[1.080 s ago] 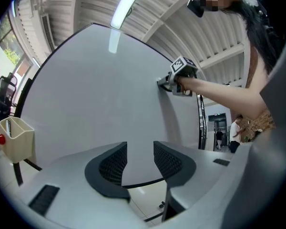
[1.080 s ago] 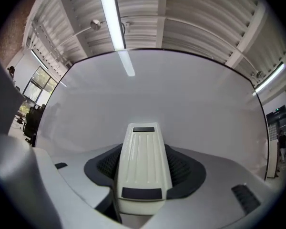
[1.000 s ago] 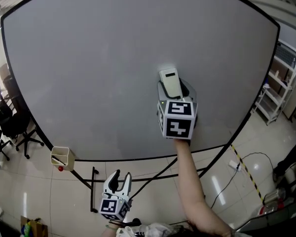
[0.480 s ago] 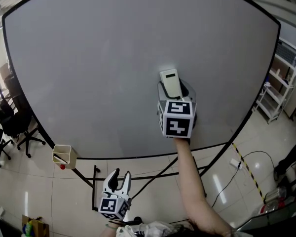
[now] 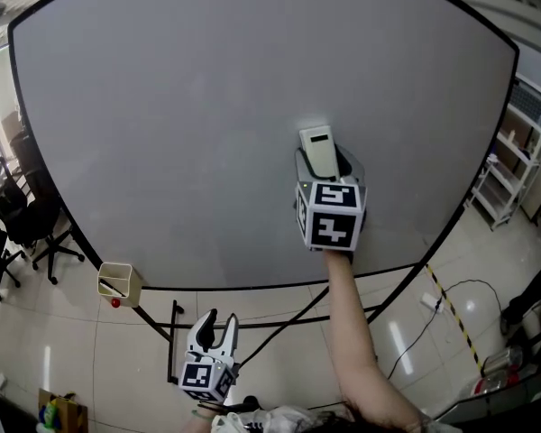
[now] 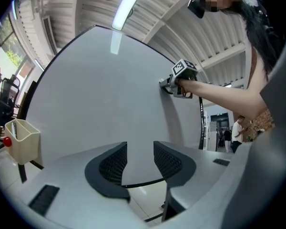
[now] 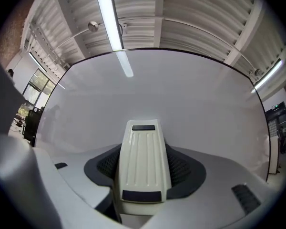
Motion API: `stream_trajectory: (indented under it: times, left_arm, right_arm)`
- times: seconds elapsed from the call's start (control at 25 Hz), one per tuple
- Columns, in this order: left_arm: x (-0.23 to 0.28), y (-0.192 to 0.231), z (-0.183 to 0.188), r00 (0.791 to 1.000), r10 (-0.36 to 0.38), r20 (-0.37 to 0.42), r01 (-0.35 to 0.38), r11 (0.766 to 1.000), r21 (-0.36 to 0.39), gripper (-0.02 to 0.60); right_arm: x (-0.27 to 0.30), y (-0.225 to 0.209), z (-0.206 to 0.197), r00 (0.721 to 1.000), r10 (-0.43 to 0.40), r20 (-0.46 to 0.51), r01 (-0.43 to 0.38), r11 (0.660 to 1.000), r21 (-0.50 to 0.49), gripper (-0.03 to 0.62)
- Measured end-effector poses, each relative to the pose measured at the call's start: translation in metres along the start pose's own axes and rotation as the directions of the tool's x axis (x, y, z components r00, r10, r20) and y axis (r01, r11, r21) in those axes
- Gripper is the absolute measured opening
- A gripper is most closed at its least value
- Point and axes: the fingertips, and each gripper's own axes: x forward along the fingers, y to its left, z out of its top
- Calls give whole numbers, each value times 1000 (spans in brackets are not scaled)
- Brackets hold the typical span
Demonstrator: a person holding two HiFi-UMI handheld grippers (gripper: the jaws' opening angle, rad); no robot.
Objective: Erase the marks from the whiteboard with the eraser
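- Where the whiteboard [image 5: 180,133] meets its stand at the lower left, a small beige box [image 5: 119,282] hangs with a red-tipped item beside it; it plays no part in the wiping.
- Below the board's bottom edge the left gripper [image 5: 218,325] hangs idle, its jaws apart with nothing between them.
- Across the board's broad grey face I can make out no marks in any view, so what remains, if anything, is too faint to see; judging by that, the job looks close to done.
- Right of centre and low on the board sits the eraser [image 5: 317,147], a cream ribbed block, lying flat against the surface.
- Around it the right gripper [image 7: 144,168] has its jaws clamped on the block's two long sides, the bare forearm reaching up from below.
- To wipe well, the pad should sit square to the board with even pressure, moving in overlapping strokes, not tipping onto one edge, and the grip should be firm enough that the block does not twist.
- Far right, a white shelf rack [image 5: 523,142] stands well apart from the work.
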Motion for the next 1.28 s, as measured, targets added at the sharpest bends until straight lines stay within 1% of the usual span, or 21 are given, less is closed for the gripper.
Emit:
stream_trajectory:
  times: [0.04, 0.08, 0.12, 0.2, 0.24, 0.28, 0.32, 0.44, 0.48, 0.52, 0.56, 0.64, 0.72, 0.76, 0.8, 0.84, 0.96, 1.04, 1.12, 1.2, 1.28]
  left_arm:
    - [1, -1, 0, 1000, -5, 3, 5, 1000, 6, 153]
    - [1, -2, 1, 1000, -7, 6, 7, 1000, 11, 153]
    - [1, -2, 4, 1000, -4, 10, 4, 1000, 6, 153]
    - [-1, -1, 10, 1000, 10, 17, -9, 1000, -21, 153]
    - [-2, 0, 10, 1000, 16, 17, -16, 999, -29, 153]
    - [-4, 2, 8, 1000, 22, 14, -22, 999, -29, 153]
    - [-5, 5, 3, 1000, 26, 8, -26, 999, -21, 153]
    - [-4, 9, -5, 1000, 27, -7, -27, 1000, -3, 153]
    - [-2, 7, -3, 1000, 25, -4, -25, 1000, -3, 153]
    - [-1, 5, -3, 1000, 21, -1, -21, 1000, 2, 153]
    - [1, 4, -2, 1000, 18, 3, -18, 1000, 5, 153]
    - [2, 1, 5, 1000, 25, 14, -25, 1000, -16, 153]
    - [0, 3, 7, 999, 35, 16, -34, 999, -28, 153]
    - [-1, 5, 5, 999, 38, 12, -37, 999, -24, 153]
    - [-1, 8, 2, 999, 41, 6, -41, 999, -22, 153]
    - [-1, 8, 1, 999, 45, 2, -45, 999, -27, 153]
    - [3, 5, 2, 999, 45, -4, -45, 998, -37, 153]
    - [6, 2, 0, 999, 33, -8, -34, 999, -27, 153]
    - [8, 2, -4, 1000, 22, -11, -22, 1000, -7, 153]
    - [8, 3, -3, 1000, 26, -12, -26, 1000, -14, 153]
    - [7, 5, -1, 999, 33, -10, -33, 999, -24, 153]
  right_arm:
    - [0, 0, -9, 1000, -3, -1, 3, 1000, 5, 278]
    - [-3, 5, -34, 1000, 5, -30, -5, 1000, 13, 279]
    - [-8, 15, -69, 996, 22, -85, -21, 1000, 22, 279]
    - [-20, 38, -141, 973, 63, -221, -60, 998, 21, 279]
    - [-23, 43, -161, 961, 72, -266, -72, 997, 10, 279]
    - [-24, 43, -162, 958, 72, -277, -75, 997, 2, 278]
    - [-21, 37, -146, 965, 69, -253, -71, 998, 2, 278]
    - [-4, 7, -54, 995, 28, -99, -28, 1000, 4, 278]
    - [1, -3, -34, 998, 8, -63, -9, 1000, -6, 278]
    - [3, -9, -28, 999, -6, -46, 5, 1000, -12, 278]
    - [3, -9, -37, 999, -10, -53, 10, 1000, -8, 278]
    - [-4, 3, -94, 990, 11, -140, -8, 1000, 20, 278]
    - [-17, 22, -155, 964, 52, -259, -41, 998, 47, 279]
    - [-21, 28, -170, 953, 66, -297, -53, 997, 49, 278]
    - [-21, 28, -171, 948, 71, -310, -60, 997, 47, 278]
    - [-19, 24, -160, 952, 68, -298, -58, 997, 43, 276]
    - [-3, -1, -85, 985, 38, -167, -32, 999, 39, 277]
    - [1, -9, -66, 992, 23, -126, -18, 999, 43, 278]
    - [-4, 0, -96, 985, 28, -171, -20, 999, 45, 278]
    - [-13, 25, -155, 956, 60, -289, -52, 998, 37, 279]
    - [-18, 46, -187, 925, 84, -370, -87, 996, 10, 278]
